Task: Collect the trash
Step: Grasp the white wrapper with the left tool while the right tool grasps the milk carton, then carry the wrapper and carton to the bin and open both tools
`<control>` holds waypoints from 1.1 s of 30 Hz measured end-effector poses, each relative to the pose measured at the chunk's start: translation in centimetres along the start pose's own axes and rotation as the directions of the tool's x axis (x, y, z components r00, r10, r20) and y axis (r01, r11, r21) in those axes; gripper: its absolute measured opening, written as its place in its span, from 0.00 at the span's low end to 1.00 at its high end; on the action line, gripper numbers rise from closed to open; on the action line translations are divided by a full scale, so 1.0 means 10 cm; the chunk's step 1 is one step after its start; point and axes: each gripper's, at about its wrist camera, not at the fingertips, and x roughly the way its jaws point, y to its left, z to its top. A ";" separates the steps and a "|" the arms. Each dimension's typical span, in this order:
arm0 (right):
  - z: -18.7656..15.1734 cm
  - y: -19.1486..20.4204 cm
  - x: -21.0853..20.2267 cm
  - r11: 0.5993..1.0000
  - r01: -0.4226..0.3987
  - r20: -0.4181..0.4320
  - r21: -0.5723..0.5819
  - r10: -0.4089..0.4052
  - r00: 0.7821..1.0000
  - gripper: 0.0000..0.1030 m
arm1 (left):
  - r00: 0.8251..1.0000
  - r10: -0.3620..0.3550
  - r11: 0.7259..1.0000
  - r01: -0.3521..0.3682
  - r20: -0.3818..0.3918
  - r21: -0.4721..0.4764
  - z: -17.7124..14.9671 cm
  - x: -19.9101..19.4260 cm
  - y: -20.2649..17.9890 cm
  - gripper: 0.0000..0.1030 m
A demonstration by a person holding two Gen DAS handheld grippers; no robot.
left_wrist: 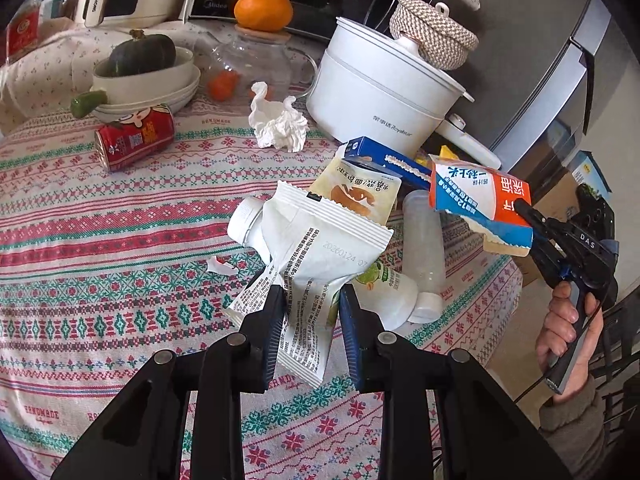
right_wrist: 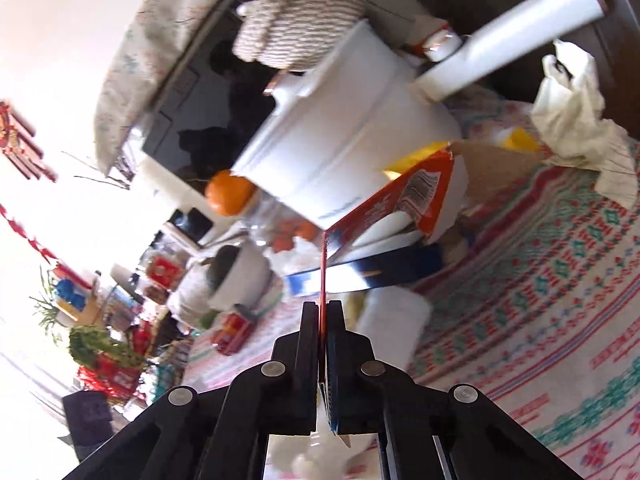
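Observation:
My left gripper (left_wrist: 310,300) is closed on a white crumpled snack wrapper (left_wrist: 320,240), held above the patterned tablecloth (left_wrist: 100,260). Behind it lie white plastic bottles (left_wrist: 424,240), a cream food packet (left_wrist: 356,192) and a blue box (left_wrist: 384,160). My right gripper (left_wrist: 520,204) is shut on an orange, blue and white torn carton (left_wrist: 480,204), raised at the table's right edge. In the right wrist view the gripper (right_wrist: 324,308) pinches the carton (right_wrist: 396,204) edge-on. A crumpled tissue (left_wrist: 280,124) and a red can (left_wrist: 134,140) lie further back.
A white electric pot (left_wrist: 380,92) with a woven basket (left_wrist: 434,32) on it stands at the back right. Stacked bowls with a squash (left_wrist: 144,68), a glass teapot with an orange (left_wrist: 262,8) on top, and appliances fill the back. A small paper scrap (left_wrist: 220,266) lies left.

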 end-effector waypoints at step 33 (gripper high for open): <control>-1.55 0.91 -1.96 0.905 0.338 -0.103 -0.256 -0.373 0.922 0.02 | 0.879 -0.445 0.883 0.463 -0.169 0.082 -1.05 -0.51 -1.31 0.28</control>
